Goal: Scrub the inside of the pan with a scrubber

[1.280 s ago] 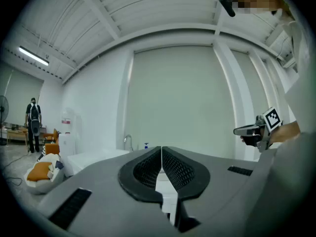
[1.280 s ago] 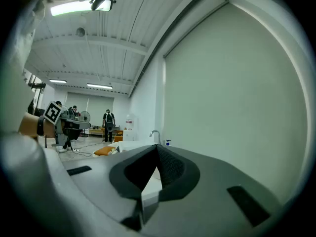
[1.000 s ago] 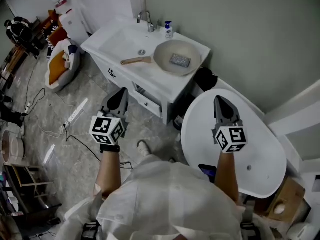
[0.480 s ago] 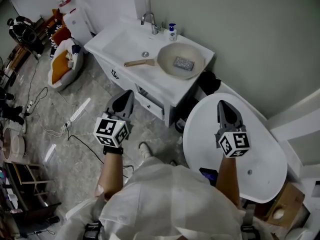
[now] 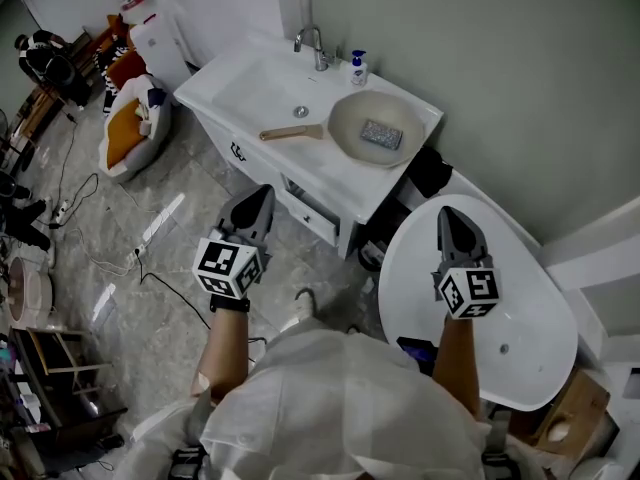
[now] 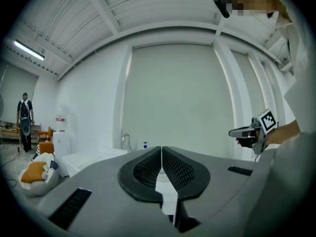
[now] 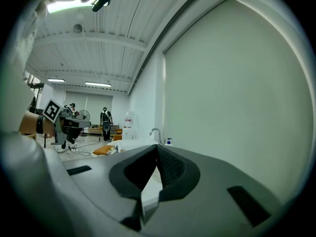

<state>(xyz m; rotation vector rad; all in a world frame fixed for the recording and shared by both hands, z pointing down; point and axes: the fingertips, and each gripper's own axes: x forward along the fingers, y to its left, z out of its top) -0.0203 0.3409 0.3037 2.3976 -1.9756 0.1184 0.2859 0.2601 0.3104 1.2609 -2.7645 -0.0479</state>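
The pan (image 5: 375, 130) sits on the white vanity top (image 5: 225, 93), well ahead of both claws, with the scrubber (image 5: 382, 134) lying inside it and its wooden handle (image 5: 290, 132) pointing toward the left claw's side. The likely slip is reaching it with closed jaws, which would shove the scrubber about or skate the unbraced pan. The left gripper (image 5: 260, 196) and right gripper (image 5: 447, 216) are both pressed together, pinching and touching nothing.

pan (image 5: 350, 133) hidden behind jaws in both gripper views, bottle (image 5: 358, 68) label too small to read, torso (image 5: 340, 408) cut by bottom edge, dark item (image 5: 428, 173) between vanity (image 5: 240, 83) and tub (image 5: 540, 318) partly hidden, far people (image 7: 104, 120) tiny, no detail
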